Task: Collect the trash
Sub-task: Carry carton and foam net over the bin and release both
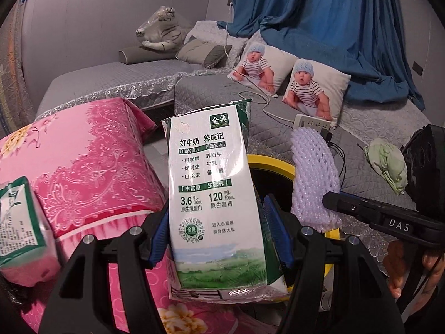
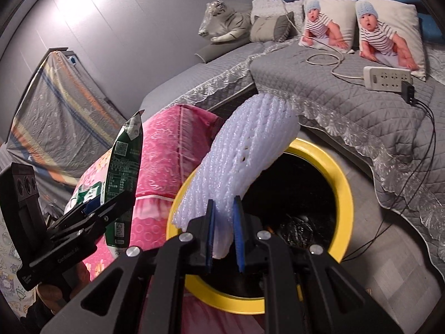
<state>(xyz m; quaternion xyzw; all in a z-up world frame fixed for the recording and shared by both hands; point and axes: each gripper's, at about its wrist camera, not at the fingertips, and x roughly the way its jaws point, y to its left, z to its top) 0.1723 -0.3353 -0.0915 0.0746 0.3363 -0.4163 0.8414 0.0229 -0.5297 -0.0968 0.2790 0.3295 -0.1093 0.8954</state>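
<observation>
While both loads hang near the yellow-rimmed bin, the right gripper, clamped on the foam net, sits over its opening; the left gripper pinches the milk carton upright, just left of the rim.

I count two milk cartons, one foam net, one yellow-rimmed bin, two baby-print pillows and one power strip.
</observation>
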